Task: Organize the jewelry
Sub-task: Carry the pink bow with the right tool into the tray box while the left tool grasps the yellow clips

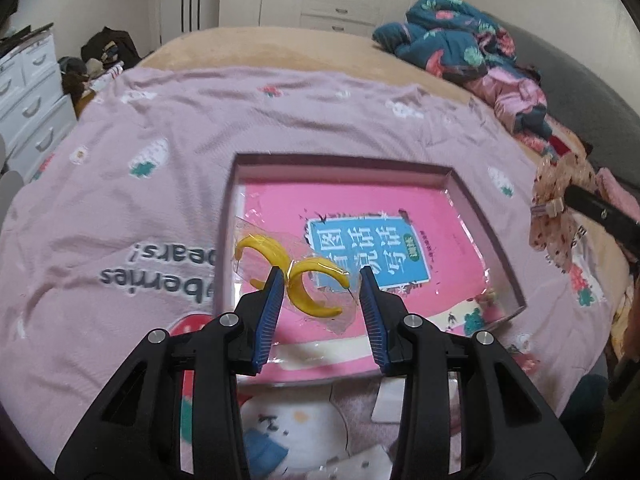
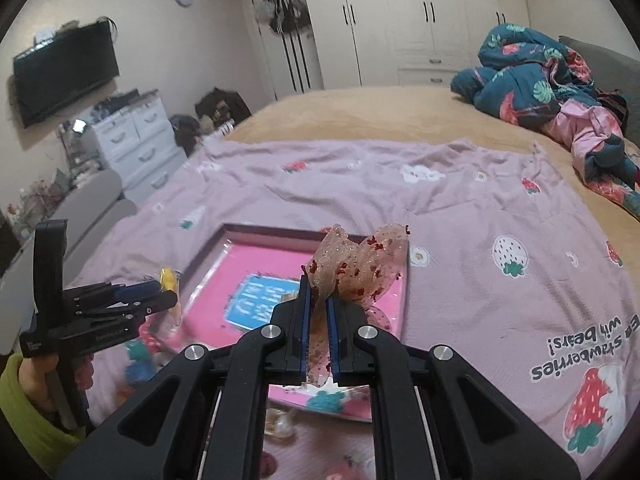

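Observation:
A shallow box with a pink printed lining lies on the bed. My left gripper is open, and a clear packet of yellow crescent earrings lies between its fingers at the box's left edge. My right gripper is shut on a sheer pink bow with red dots, held above the box. The bow and the right gripper also show at the right edge of the left wrist view. The left gripper with the yellow earrings shows at the left of the right wrist view.
A pink strawberry-print sheet covers the tan bed. A bundled teal floral quilt lies at the far right. White drawers and a wall TV stand to the left. Small items and a white card lie near the box's front.

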`<state>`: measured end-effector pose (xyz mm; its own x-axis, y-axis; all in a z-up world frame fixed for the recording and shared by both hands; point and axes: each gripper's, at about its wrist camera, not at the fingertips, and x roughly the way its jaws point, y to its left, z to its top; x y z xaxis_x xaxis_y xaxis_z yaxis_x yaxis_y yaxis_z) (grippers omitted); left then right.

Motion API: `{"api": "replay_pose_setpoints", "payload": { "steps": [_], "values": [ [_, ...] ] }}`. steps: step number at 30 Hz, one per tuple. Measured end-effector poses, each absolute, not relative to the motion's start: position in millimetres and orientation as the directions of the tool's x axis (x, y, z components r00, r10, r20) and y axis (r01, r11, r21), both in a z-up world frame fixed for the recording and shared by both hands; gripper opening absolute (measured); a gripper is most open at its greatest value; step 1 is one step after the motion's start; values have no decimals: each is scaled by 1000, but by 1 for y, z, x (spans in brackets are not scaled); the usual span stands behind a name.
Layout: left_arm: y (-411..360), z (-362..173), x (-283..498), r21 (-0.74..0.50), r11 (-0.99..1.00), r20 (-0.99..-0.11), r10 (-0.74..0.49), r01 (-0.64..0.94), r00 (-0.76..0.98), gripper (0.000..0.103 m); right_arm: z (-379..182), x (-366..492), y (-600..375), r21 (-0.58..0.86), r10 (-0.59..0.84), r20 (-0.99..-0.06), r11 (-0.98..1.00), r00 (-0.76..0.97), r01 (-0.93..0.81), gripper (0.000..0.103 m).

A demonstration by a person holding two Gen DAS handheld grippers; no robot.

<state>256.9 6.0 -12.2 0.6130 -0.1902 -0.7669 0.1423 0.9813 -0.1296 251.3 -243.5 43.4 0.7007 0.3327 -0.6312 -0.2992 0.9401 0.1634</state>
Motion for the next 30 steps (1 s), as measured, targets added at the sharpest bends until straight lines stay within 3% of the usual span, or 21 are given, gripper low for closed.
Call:
{"api": "replay_pose_setpoints", "payload": {
  "steps": [12,14,16,18,20,22,24,30],
  "values": [
    [-5,-43,273,-113,979,-805,-191,171,561,37,-18,294,-230,84,223,-776,964,590,-254,7],
    [-2,-41,273,-129,977,-802,-202,168,562,41,-28,299,-227,67,203,-790,967,579,-247,7],
    [1,-39,274,-143,976,-799,-211,163,564,53,-35,304,-225,54,182,-800,971,572,-233,7],
    [3,-37,273,-139,977,-796,-206,160,568,54,-41,307,-224,53,170,-804,975,569,-217,8],
    [6,-35,273,-143,978,-792,-205,152,575,57,-44,308,-225,66,173,-802,977,572,-203,17],
    [9,-32,271,-148,979,-788,-204,142,581,61,-44,306,-226,88,188,-788,977,587,-195,42],
    [13,-29,269,-152,979,-783,-205,138,587,66,-41,298,-232,126,212,-757,975,618,-180,56],
    [33,-15,257,-187,978,-763,-202,89,615,80,-20,255,-261,239,252,-658,963,709,-120,78]
  ]
}}
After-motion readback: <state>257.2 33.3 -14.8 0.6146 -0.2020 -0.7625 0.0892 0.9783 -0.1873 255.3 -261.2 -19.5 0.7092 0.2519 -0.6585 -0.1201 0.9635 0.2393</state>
